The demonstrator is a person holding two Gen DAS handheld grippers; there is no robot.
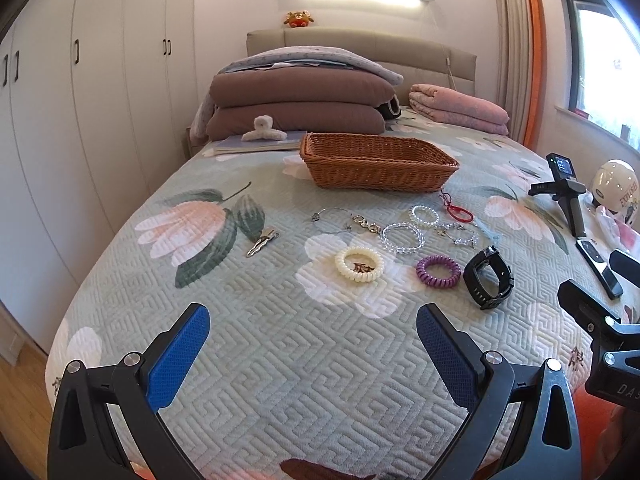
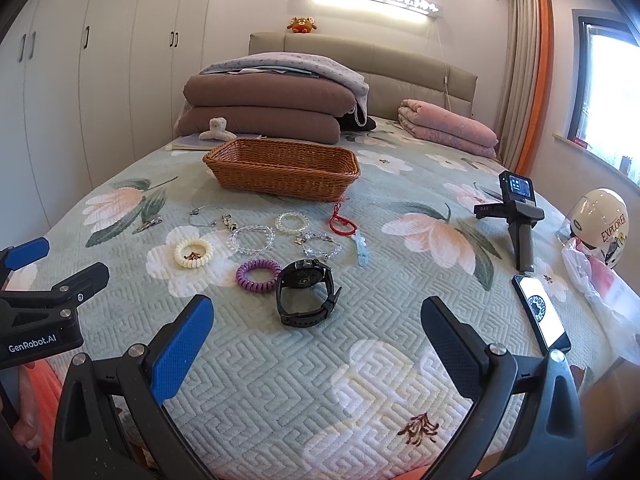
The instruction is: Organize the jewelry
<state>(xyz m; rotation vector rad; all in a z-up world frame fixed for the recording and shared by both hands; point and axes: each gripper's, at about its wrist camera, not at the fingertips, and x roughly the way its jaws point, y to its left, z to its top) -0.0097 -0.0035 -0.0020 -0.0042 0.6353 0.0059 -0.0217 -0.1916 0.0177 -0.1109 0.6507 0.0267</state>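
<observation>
Jewelry lies spread on the floral bedspread in front of a wicker basket (image 1: 376,162) (image 2: 284,166). There is a black watch (image 1: 489,278) (image 2: 306,292), a purple coil band (image 1: 438,271) (image 2: 258,275), a cream coil band (image 1: 359,265) (image 2: 193,253), clear bead bracelets (image 1: 401,237) (image 2: 251,240), a red cord (image 1: 456,210) (image 2: 342,220), a thin bangle (image 1: 330,220) and hair clips (image 1: 262,241). My left gripper (image 1: 314,344) is open and empty, short of the cream band. My right gripper (image 2: 318,340) is open and empty, just short of the watch.
A phone (image 2: 542,312) (image 1: 599,266) lies at the right edge, beside a small camera on a stand (image 2: 520,216) (image 1: 566,192), a helmet (image 2: 602,220) and a plastic bag. Folded quilts (image 1: 300,100) and a fluffy claw clip (image 1: 264,130) sit behind the basket. Wardrobes stand left.
</observation>
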